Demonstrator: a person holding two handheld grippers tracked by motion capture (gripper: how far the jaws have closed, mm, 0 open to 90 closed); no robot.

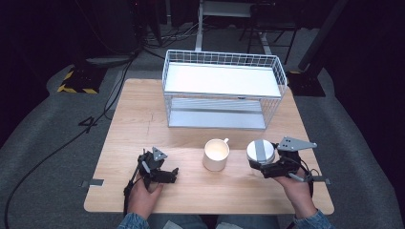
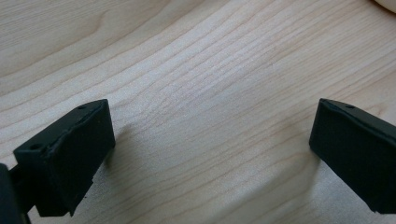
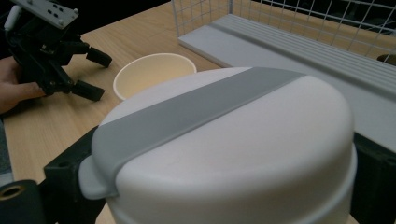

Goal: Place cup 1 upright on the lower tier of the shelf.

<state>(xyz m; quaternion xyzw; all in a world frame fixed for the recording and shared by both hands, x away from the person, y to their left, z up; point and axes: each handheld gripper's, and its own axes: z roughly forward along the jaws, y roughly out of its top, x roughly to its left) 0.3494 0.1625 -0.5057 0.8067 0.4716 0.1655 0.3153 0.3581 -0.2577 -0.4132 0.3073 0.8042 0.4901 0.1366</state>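
A round white container with a grey strap across its lid (image 1: pixel 260 151) (image 3: pixel 224 140) is clamped between the jaws of my right gripper (image 1: pixel 261 160), held just above the table's right front. A cream cup (image 1: pixel 216 153) (image 3: pixel 154 72) stands open-topped in the middle front, just left of the container. My left gripper (image 1: pixel 168 175) (image 2: pixel 210 149) rests low over the bare wood at the left front, jaws wide apart with nothing between them; it also appears at the far left of the right gripper view (image 3: pixel 91 74).
A white wire basket rack (image 1: pixel 224 88) (image 3: pixel 289 28) with a white upper shelf and a grey lower tray stands at the back of the wooden table (image 1: pixel 143 124). Cables run across the dark floor to the left.
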